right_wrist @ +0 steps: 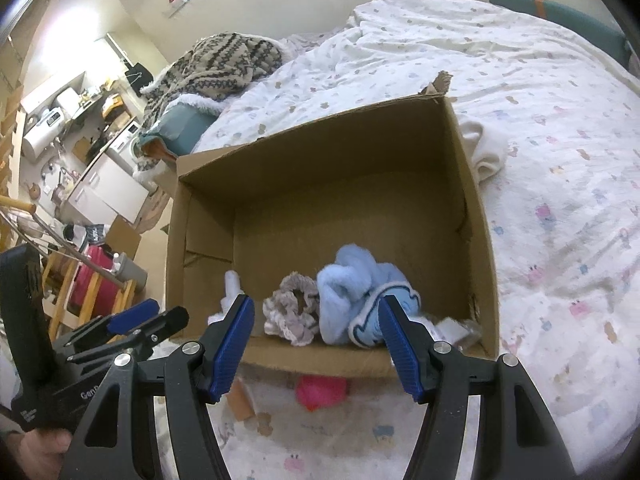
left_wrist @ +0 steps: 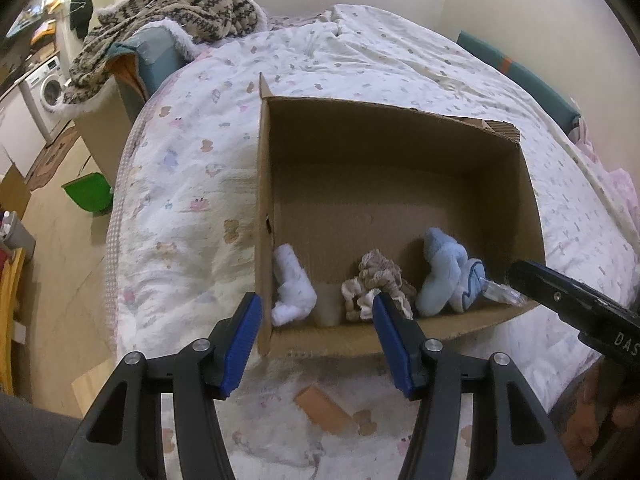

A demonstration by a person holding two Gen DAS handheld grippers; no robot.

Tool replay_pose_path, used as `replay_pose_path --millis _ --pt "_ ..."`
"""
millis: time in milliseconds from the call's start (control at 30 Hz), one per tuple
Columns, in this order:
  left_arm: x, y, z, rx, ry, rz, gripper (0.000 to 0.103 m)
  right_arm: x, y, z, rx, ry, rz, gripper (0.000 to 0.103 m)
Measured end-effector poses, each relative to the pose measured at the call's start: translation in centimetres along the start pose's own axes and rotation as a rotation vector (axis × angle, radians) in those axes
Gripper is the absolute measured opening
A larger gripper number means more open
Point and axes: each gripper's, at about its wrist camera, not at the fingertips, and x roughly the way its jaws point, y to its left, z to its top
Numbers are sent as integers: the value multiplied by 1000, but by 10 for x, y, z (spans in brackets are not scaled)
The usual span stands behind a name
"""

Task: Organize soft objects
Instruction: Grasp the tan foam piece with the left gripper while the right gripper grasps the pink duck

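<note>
An open cardboard box (left_wrist: 400,120) (right_wrist: 472,184) sits on the bed. Along its near wall lie a white sock (left_wrist: 292,288) (right_wrist: 230,284), a beige scrunchie (left_wrist: 378,280) (right_wrist: 292,312) and a light blue soft cloth (left_wrist: 444,276) (right_wrist: 356,292). My left gripper (left_wrist: 318,340) hovers open just in front of the box's near edge, nothing between its blue pads. My right gripper (right_wrist: 316,340) is open too and empty, above the same edge; it shows in the left wrist view as a black arm (left_wrist: 576,304). A pink soft object (right_wrist: 320,392) lies on the bed below the box.
A cream cloth (right_wrist: 486,152) lies on the bed right of the box. A brown block (left_wrist: 324,410) (right_wrist: 242,400) rests on the floral quilt (left_wrist: 180,200) in front of the box. A patterned knit blanket (left_wrist: 172,12) is piled at the bed's far corner. Furniture crowds the floor on the left.
</note>
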Motion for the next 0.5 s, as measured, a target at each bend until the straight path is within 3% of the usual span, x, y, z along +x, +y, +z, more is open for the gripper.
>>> replay_pose_path --millis 500 --pt "-6 22 -32 -118 66 -11 54 -11 -8 -43 112 66 -41 68"
